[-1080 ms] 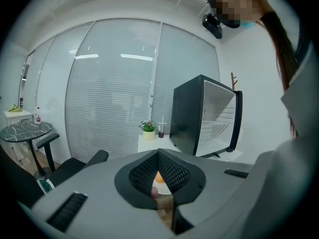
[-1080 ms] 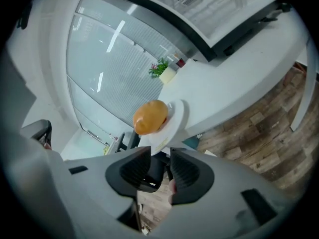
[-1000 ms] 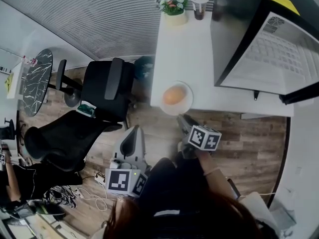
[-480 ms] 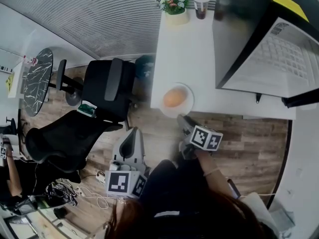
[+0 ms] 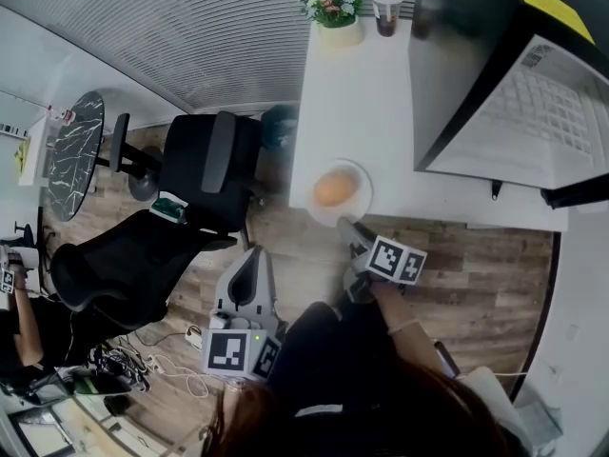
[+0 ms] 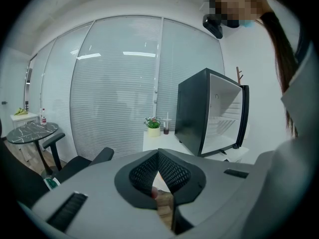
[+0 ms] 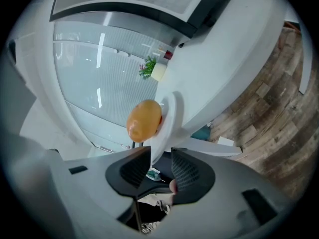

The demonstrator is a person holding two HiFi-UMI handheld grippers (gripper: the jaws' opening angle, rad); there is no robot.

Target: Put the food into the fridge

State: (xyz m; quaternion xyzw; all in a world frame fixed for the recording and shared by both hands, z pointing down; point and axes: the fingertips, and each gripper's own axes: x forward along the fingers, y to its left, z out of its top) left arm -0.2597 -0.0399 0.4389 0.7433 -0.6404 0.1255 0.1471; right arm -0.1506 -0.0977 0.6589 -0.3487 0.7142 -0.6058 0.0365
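An orange round piece of food [image 5: 330, 189] lies on a white plate [image 5: 358, 198] at the near edge of the white table [image 5: 362, 103]. My right gripper [image 5: 350, 229] is at the plate's near rim. In the right gripper view its jaws [image 7: 160, 156] stand open around the rim of the plate [image 7: 167, 118], with the food [image 7: 144, 119] just beyond. A black mini fridge [image 5: 457, 55] stands on the table with its door [image 5: 533, 103] swung open. My left gripper [image 5: 255, 252] hangs over the floor, shut and empty [image 6: 158, 154], and faces the fridge [image 6: 199, 111].
A flower pot [image 5: 333, 12] and a drink cup [image 5: 386, 8] stand at the table's far end. Two black office chairs [image 5: 205, 174] [image 5: 114, 265] are left of the table, with a round marble table [image 5: 71, 150] beyond. Cables [image 5: 124, 365] lie on the wooden floor.
My right gripper has edged slightly closer onto the plate's rim. The left gripper has hardly moved.
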